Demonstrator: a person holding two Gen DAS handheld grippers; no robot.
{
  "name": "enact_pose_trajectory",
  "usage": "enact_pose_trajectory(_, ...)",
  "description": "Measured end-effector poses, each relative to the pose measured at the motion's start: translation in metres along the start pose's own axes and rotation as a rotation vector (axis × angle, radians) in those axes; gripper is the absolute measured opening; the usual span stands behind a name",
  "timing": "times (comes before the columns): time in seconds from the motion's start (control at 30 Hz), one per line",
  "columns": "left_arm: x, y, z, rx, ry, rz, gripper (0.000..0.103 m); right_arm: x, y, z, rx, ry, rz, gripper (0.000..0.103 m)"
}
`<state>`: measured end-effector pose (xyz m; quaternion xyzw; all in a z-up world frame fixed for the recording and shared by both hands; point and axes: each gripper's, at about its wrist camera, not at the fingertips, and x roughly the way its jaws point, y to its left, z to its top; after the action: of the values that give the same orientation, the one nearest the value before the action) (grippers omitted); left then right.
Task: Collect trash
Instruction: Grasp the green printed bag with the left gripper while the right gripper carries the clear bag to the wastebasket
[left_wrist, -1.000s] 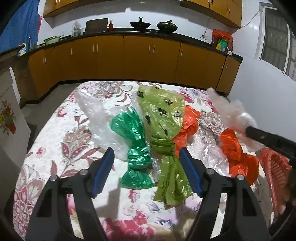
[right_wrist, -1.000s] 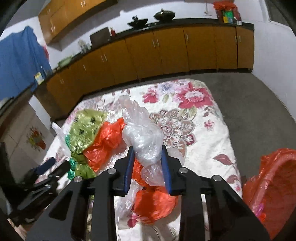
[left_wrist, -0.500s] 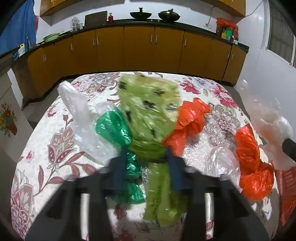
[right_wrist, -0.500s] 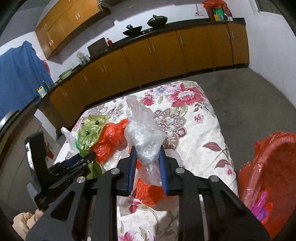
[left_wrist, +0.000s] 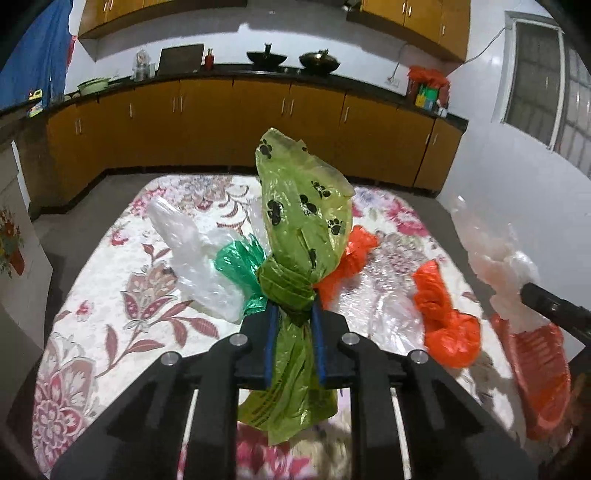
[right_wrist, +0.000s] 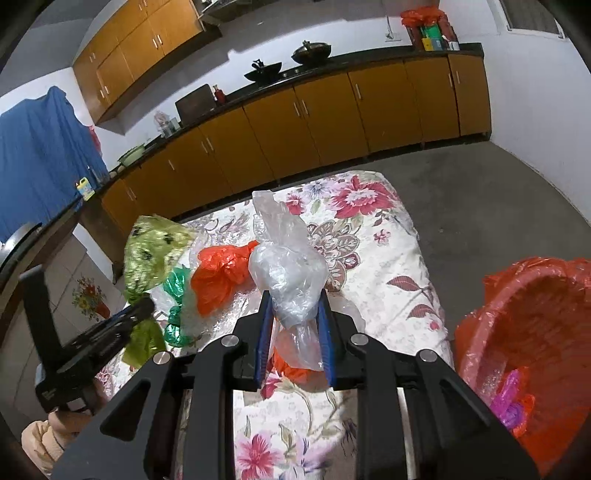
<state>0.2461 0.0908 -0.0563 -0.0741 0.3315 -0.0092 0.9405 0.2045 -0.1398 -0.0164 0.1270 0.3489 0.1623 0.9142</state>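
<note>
1. Both pairs of our fingers grip trash: left gripper (left_wrist: 295, 332), its jaws just having closed, pinches the light-green bag (left_wrist: 301, 229) at its knot; right gripper (right_wrist: 293, 325) clamps the clear bag (right_wrist: 286, 273).
2. We see the floral tablecloth (left_wrist: 110, 295) under the remaining bags.
3. We see the red basket (right_wrist: 524, 332) right of the table.

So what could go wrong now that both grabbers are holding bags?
The left gripper, whose jaws have just been closing, pinches the light green bag only at its knot, so the puffy top might wobble or slip free. The right gripper squeezes a slippery clear bag that still has to cross to the red bin; it could drop on the flowered cloth or the floor.
</note>
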Motion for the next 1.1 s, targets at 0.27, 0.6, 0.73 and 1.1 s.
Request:
enact_pose_trajectory(0.27,-0.043,-0.017,-0.001,0.028,-0.031,-0.065,0.018,-0.040,-0.013,-0.008,0.039,-0.051,-0.027,0.024)
enact_pose_trajectory(0.6,-0.074,-0.079,-0.014,0.117,-0.040,-0.197,0.018,-0.098,-0.046,-0.024,0.110,-0.142,-0.140,0.024)
enact_pose_trajectory(0.73,-0.081,-0.109,-0.023,0.151,-0.026,-0.260,0.018,-0.119,-0.064,-0.035,0.157,-0.171,-0.196,0.024)
enact_pose_trajectory(1.1,-0.092,-0.163,-0.036,0.213,-0.009,-0.371,0.018,-0.162,-0.094,-0.054,0.232,-0.240,-0.281,0.024)
